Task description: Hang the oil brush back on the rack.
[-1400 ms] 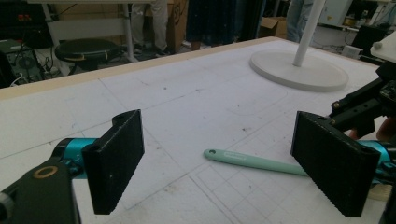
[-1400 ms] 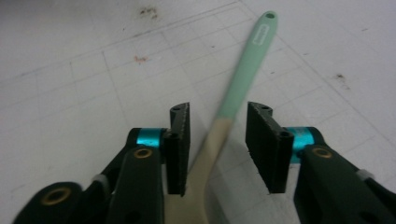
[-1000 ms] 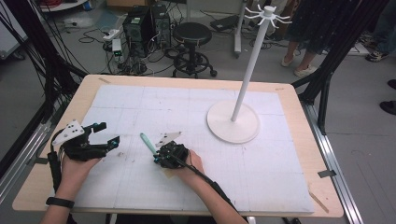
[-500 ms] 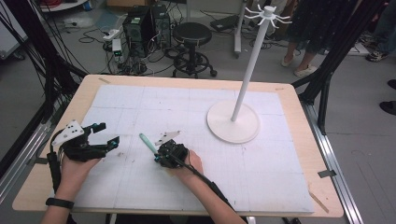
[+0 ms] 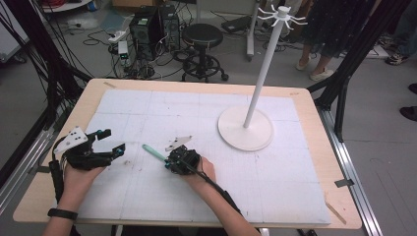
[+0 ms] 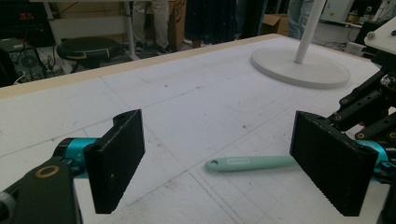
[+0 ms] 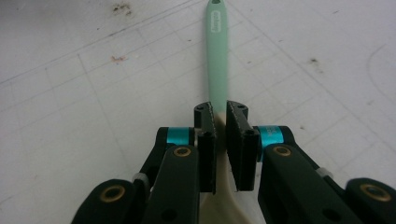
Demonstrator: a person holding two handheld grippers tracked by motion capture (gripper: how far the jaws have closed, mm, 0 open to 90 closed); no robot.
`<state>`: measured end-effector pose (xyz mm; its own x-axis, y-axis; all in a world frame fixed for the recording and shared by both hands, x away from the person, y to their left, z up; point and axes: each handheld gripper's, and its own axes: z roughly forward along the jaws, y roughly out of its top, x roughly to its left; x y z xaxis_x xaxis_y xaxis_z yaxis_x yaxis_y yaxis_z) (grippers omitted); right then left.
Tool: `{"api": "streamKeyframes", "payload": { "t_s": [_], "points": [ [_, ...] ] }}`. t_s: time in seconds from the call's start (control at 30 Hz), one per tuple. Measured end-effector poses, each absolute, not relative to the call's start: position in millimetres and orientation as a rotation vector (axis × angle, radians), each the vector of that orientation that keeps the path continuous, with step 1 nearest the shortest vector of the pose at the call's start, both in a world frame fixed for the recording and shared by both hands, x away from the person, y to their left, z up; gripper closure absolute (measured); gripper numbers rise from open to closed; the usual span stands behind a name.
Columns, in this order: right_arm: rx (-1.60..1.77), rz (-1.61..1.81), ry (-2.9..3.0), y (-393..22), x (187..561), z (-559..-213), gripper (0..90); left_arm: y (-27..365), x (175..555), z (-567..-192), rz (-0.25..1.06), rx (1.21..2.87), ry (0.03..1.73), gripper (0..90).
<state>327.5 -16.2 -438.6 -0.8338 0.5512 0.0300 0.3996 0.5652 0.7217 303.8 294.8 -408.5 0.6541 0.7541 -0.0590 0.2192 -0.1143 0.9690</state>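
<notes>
A mint-green handled utensil (image 5: 153,152) with a cream head lies on the white mat (image 5: 196,113), left of centre. My right gripper (image 5: 169,161) is low over it and shut on the utensil (image 7: 216,56) where the handle meets the head. Its jaws (image 7: 220,112) have just been closing, with the utensil between them. My left gripper (image 5: 112,141) rests at the left of the mat with its jaws wide apart and nothing in them. From the left gripper view, the utensil handle (image 6: 247,163) lies on the mat beyond the open left gripper (image 6: 219,140), untouched by it.
A white stand with a round base (image 5: 245,129) and a tall pole topped with hooks stands at the right rear of the mat. The wooden table edge (image 5: 49,196) frames the mat. A stool, computers, cables and people's legs are beyond the table.
</notes>
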Motion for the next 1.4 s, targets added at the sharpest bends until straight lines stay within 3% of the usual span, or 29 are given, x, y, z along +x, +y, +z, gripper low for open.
{"api": "streamKeyframes", "payload": {
  "t_s": [0.27, 0.63, 1.4],
  "points": [
    [0.823, 1.282, 2.510, -42.4, 328.6, -420.9, 83.3, 295.2, 303.4, -408.2, 0.546, 1.654, 0.807, 18.6],
    [0.907, 1.428, 2.338, -117.3, 326.2, -380.0, 83.2, 294.7, 304.9, -409.3, 0.541, 1.651, 0.812, 18.9],
    [0.964, 1.547, 2.032, -265.2, 278.9, -292.9, 83.1, 292.4, 309.1, -412.7, 0.525, 1.661, 0.814, 18.2]
  ]
}}
